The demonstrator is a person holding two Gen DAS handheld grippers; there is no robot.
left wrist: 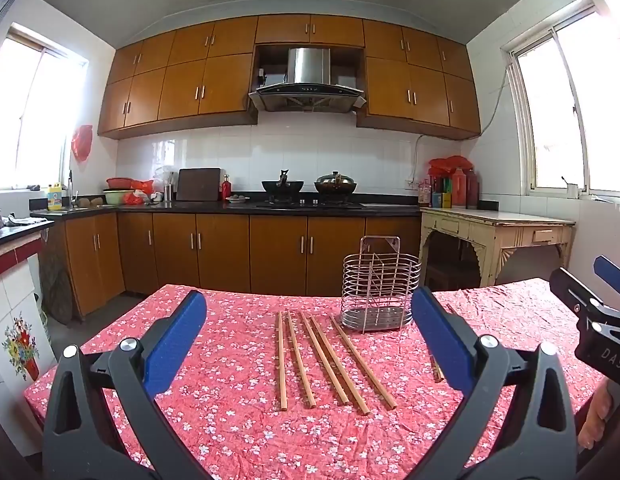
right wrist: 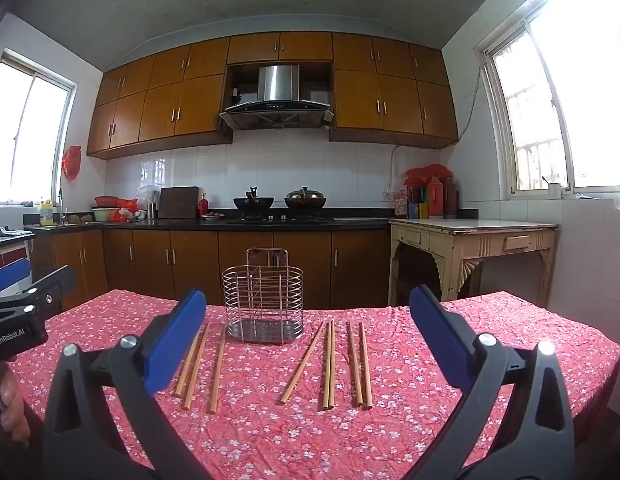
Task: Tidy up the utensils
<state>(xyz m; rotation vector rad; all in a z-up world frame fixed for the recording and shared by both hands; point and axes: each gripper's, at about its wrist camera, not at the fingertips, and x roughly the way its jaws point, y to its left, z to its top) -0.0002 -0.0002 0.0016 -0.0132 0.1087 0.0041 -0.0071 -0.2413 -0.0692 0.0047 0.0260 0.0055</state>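
My left fingers (left wrist: 309,336) are spread wide and hold nothing; my right fingers (right wrist: 308,330) are spread just as wide, also bare. Beyond them, wooden chopsticks (right wrist: 329,364) lie loose on the floral-clothed surface (right wrist: 270,432), in groups to both sides of the wire utensil holder (right wrist: 263,295), which stands upright near the far edge.

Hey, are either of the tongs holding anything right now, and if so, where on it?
Nothing is held. The left tongs and right tongs both stand wide open above the table, and the chopsticks lie untouched on the cloth beside the wire holder.
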